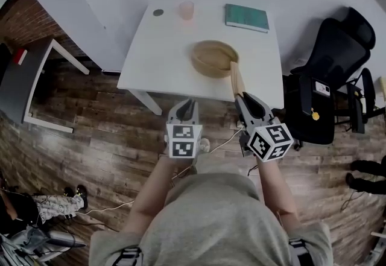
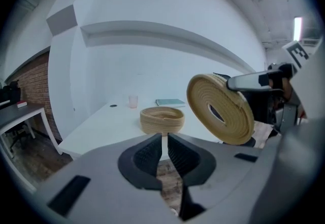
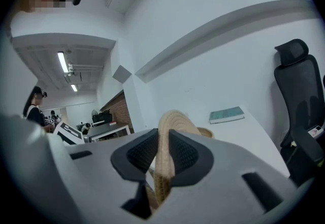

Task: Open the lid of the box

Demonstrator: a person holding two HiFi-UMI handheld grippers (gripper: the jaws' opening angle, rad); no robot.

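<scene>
Woven lid (image 1: 236, 79) held in right gripper (image 1: 241, 97) jaws, left gripper (image 1: 186, 103) jaws nearly together, empty, box (image 1: 202, 66) open

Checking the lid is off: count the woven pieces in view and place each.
2. The box sits open on the white table; its lid is held in the air, on edge, clamped in the right claw. None looks hidden.

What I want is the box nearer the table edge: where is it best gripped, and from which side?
By its near wall, from above, one jaw inside and one outside. The box stands upright and open on the table, its woven wall thin, and it looks too wide to span. The left gripper is shut and empty; the right gripper holds the lid.
</scene>
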